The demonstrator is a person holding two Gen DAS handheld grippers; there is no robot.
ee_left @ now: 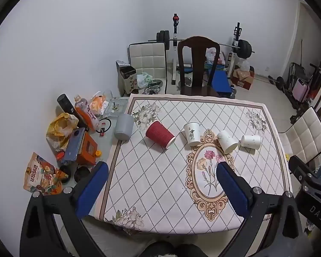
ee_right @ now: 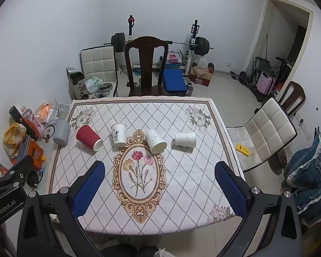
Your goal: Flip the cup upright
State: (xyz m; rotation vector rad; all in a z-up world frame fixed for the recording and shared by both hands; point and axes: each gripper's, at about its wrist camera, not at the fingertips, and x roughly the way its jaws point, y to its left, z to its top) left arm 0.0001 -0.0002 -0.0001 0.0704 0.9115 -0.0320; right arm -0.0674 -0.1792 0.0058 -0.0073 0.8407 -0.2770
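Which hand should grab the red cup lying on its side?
Probably the left. The red cup lies tipped at the row's left end, and the left hand-held gripper, open and empty, frames it nearly straight ahead. For the right hand-held gripper, also open, it sits off to the left.

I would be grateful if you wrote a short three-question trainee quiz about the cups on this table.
1. True or false: the red cup stands upright.
2. How many cups are on the patterned cloth, not counting the grey cup at its left edge?
3. The white cup with dark characters is: A) on its side, B) mouth down, C) held by the left gripper.

Key: 1 false, it lies on its side. 2 four. 3 B; the left gripper and the right gripper are both open and hold nothing.
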